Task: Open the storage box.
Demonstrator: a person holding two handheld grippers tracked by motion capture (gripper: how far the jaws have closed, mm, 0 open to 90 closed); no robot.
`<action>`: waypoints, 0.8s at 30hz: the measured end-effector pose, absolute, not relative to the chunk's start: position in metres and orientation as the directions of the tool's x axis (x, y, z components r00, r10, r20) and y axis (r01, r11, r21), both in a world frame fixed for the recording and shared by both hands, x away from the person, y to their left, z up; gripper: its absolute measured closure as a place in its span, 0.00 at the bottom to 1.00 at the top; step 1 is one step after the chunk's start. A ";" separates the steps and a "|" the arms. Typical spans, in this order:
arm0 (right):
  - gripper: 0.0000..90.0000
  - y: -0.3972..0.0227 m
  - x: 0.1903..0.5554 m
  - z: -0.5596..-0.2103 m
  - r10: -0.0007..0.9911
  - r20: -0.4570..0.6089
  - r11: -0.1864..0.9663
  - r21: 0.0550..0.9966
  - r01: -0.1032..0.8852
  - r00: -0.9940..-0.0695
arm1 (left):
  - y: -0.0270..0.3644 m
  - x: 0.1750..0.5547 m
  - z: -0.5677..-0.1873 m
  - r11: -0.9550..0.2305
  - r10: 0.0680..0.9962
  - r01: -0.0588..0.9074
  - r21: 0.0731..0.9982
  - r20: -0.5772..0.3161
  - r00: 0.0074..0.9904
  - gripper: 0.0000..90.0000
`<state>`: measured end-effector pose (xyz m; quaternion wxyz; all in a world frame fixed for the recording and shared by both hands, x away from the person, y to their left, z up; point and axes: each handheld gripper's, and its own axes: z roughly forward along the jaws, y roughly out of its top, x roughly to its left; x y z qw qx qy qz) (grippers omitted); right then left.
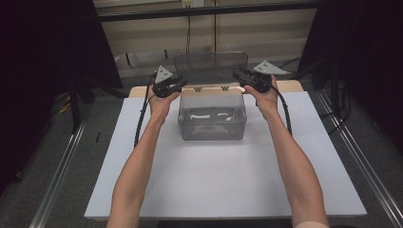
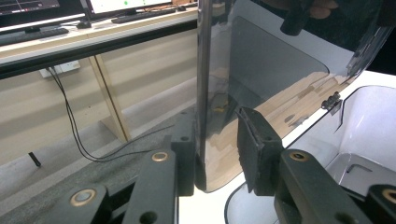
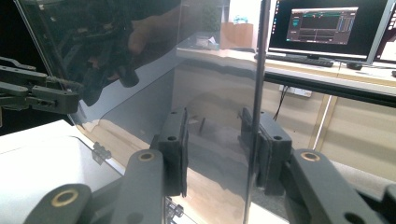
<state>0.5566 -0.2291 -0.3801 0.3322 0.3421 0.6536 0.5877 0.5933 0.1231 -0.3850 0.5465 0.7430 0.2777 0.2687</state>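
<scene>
Both grippers, left (image 1: 177,85) and right (image 1: 240,76), straddle the raised lid (image 1: 210,65) with jaws wide; unclamped, it could drop onto the clear box (image 1: 212,124).

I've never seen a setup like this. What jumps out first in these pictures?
A clear plastic box sits at the far middle of the white table, its see-through lid standing open and upright behind it. A person's two bare arms reach forward, the left gripper and the right gripper at the lid's two side edges. In each gripper view the lid's edge stands between open black jaws.
</scene>
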 end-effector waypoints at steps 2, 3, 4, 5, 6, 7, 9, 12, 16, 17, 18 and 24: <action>0.67 -0.229 0.557 -0.382 0.838 -0.025 0.070 0.996 0.062 -0.546 | 0.124 0.594 -0.384 -0.267 0.700 0.115 0.957 0.110 0.705 0.77; 0.65 -0.229 0.557 -0.383 0.838 -0.025 0.074 0.995 0.069 -0.545 | 0.124 0.594 -0.383 -0.275 0.697 0.114 0.955 0.117 0.708 0.78; 0.63 -0.228 0.558 -0.385 0.839 -0.021 0.077 0.994 0.079 -0.544 | 0.124 0.594 -0.383 -0.266 0.697 0.116 0.957 0.108 0.709 0.78; 0.64 -0.229 0.559 -0.390 0.836 -0.007 0.073 0.992 0.099 -0.548 | 0.125 0.594 -0.384 -0.258 0.698 0.119 0.959 0.100 0.709 0.79; 0.64 -0.229 0.560 -0.392 0.835 -0.008 0.078 0.992 0.103 -0.551 | 0.125 0.594 -0.384 -0.258 0.698 0.119 0.959 0.100 0.709 0.79; 0.64 -0.229 0.560 -0.392 0.835 -0.008 0.078 0.992 0.103 -0.551 | 0.125 0.595 -0.384 -0.251 0.700 0.121 0.960 0.094 0.708 0.79; 0.65 -0.230 0.562 -0.397 0.835 0.000 0.078 0.990 0.118 -0.551 | 0.125 0.596 -0.385 -0.246 0.701 0.124 0.961 0.088 0.707 0.79; 0.67 -0.231 0.564 -0.402 0.834 0.017 0.065 0.989 0.130 -0.551 | 0.127 0.597 -0.385 -0.243 0.702 0.130 0.961 0.081 0.708 0.80; 0.70 -0.233 0.566 -0.407 0.836 0.035 0.055 0.988 0.146 -0.548 | 0.127 0.599 -0.387 -0.232 0.710 0.137 0.963 0.072 0.700 0.80; 0.70 -0.232 0.566 -0.408 0.836 0.038 0.051 0.988 0.147 -0.547 | 0.127 0.599 -0.387 -0.231 0.710 0.138 0.963 0.070 0.701 0.80; 0.70 -0.233 0.567 -0.409 0.836 0.037 0.056 0.987 0.151 -0.548 | 0.127 0.599 -0.387 -0.231 0.710 0.138 0.963 0.070 0.701 0.80; 0.72 -0.234 0.569 -0.414 0.836 0.052 0.047 0.985 0.165 -0.546 | 0.126 0.601 -0.390 -0.233 0.718 0.150 0.961 0.066 0.693 0.81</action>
